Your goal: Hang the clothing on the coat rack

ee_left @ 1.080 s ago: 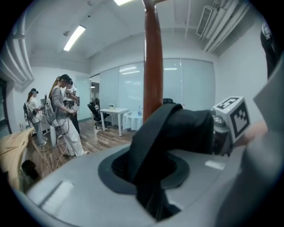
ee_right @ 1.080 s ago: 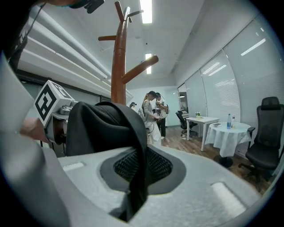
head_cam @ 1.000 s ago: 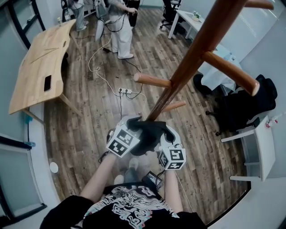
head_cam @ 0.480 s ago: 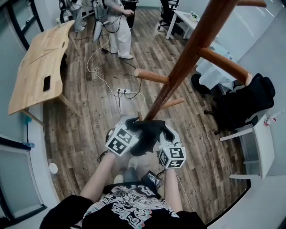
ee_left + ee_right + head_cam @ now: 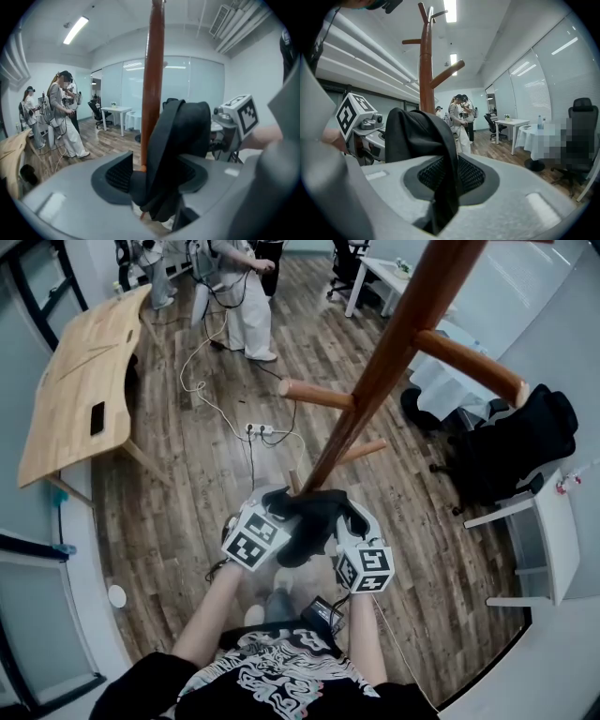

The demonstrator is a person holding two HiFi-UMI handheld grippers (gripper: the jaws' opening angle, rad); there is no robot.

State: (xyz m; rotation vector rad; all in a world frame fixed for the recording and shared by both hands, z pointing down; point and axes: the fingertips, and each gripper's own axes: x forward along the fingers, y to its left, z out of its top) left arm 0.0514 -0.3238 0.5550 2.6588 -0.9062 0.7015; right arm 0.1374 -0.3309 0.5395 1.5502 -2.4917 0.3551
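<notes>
The dark garment (image 5: 309, 521) hangs bunched between the two grippers on the near side of the coat rack (image 5: 375, 371). It is just in front of the rack's pole and above the wooden floor (image 5: 187, 474). The left gripper (image 5: 150, 176) has its fingers (image 5: 117, 173) apart, having just been opening, and a fold of the garment hangs between them clear of the left-hand pad. The right gripper (image 5: 450, 176) has its fingers closed tight on another fold, from which the cloth rises and drapes left.
</notes>
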